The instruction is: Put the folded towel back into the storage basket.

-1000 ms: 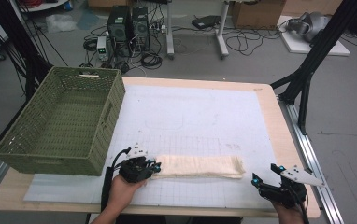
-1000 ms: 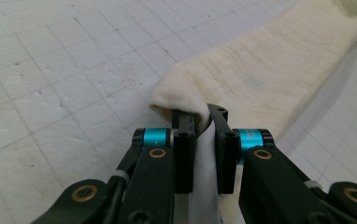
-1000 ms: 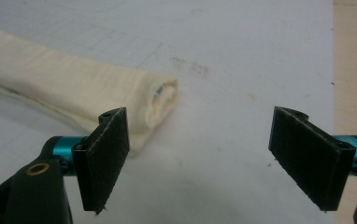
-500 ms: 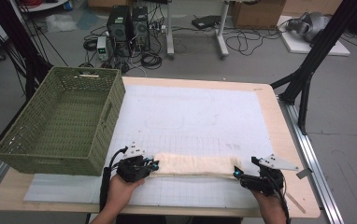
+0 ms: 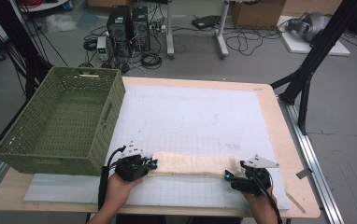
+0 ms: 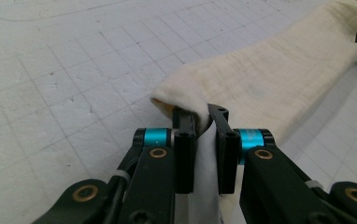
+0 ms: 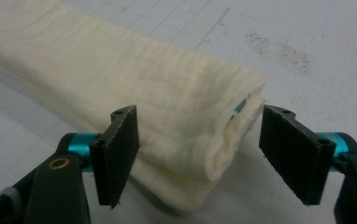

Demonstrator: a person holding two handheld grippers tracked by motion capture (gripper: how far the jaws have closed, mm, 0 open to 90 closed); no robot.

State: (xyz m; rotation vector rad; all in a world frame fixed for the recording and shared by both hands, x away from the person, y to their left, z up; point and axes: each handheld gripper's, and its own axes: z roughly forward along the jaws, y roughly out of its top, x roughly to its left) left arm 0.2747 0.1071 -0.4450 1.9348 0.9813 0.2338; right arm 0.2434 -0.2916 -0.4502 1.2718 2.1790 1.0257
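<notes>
The towel (image 5: 193, 164) is cream and soft, folded into a long, thin strip. It lies flat on the white surface (image 5: 190, 116) with the grid lines, close to my edge, running from my left side to my right. At its right end (image 7: 214, 140) I can see the folded layers stacked up, with a bit of blue peeking out.

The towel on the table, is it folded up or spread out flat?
Folded. The towel lies as a long narrow strip, and the right gripper view shows stacked layers at its end.
</notes>
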